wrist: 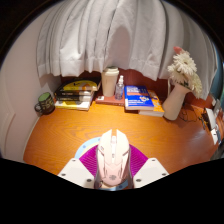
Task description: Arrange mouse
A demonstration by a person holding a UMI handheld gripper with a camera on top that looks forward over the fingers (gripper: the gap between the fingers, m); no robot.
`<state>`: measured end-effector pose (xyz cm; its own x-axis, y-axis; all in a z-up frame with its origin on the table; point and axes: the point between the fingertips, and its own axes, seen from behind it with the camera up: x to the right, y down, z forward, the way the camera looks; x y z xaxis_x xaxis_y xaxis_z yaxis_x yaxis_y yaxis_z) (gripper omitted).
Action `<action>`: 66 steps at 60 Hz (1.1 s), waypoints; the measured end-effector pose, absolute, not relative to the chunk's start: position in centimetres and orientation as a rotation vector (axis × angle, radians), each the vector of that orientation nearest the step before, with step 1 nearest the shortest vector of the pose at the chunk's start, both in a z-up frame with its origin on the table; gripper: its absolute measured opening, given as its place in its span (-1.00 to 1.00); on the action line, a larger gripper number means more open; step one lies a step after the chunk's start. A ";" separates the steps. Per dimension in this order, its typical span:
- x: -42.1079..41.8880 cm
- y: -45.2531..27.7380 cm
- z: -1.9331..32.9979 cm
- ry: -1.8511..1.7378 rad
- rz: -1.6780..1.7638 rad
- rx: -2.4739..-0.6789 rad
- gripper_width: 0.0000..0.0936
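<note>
A white and pale pink computer mouse (113, 155) sits between my gripper's (113, 162) two fingers, held above the wooden desk (90, 125). The magenta pads (89, 158) press against both its sides. The mouse's nose points forward, towards the back of the desk. Its underside and rear end are hidden by the fingers.
At the back of the desk stand a green mug (44, 102), a stack of books (76, 94), a pale cup (110, 80), a small bottle (120, 88), blue books (141, 98) and a white vase of flowers (178, 90). White curtains hang behind.
</note>
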<state>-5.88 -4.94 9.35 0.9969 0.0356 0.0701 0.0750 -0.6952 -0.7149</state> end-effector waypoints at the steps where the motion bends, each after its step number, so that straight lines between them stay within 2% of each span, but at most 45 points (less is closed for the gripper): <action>1: -5.9 -5.0 8.4 -0.077 -0.061 -2.358 -0.17; 9: -6.6 -5.8 2.5 -0.084 -0.017 -2.464 -0.17; 14: -6.7 -6.1 0.0 -0.086 -0.027 -2.505 -0.17; 20: -7.1 -6.7 -1.8 -0.091 -0.013 -2.539 -0.12; 27: -7.1 -6.4 -1.6 -0.082 0.003 -2.516 -0.05; 39: -7.2 -6.2 -2.0 -0.072 0.046 -2.540 0.21; 41: -7.1 -6.2 -1.9 -0.082 0.046 -2.550 0.32; 44: -6.7 -6.4 -1.9 -0.092 0.026 -2.570 0.59; 48: -6.7 -6.4 -0.9 -0.102 0.025 -2.575 0.74; 53: -6.6 -6.1 1.7 -0.086 0.055 -2.550 0.76; 66: -4.3 -5.7 13.0 -0.032 0.005 -2.410 0.77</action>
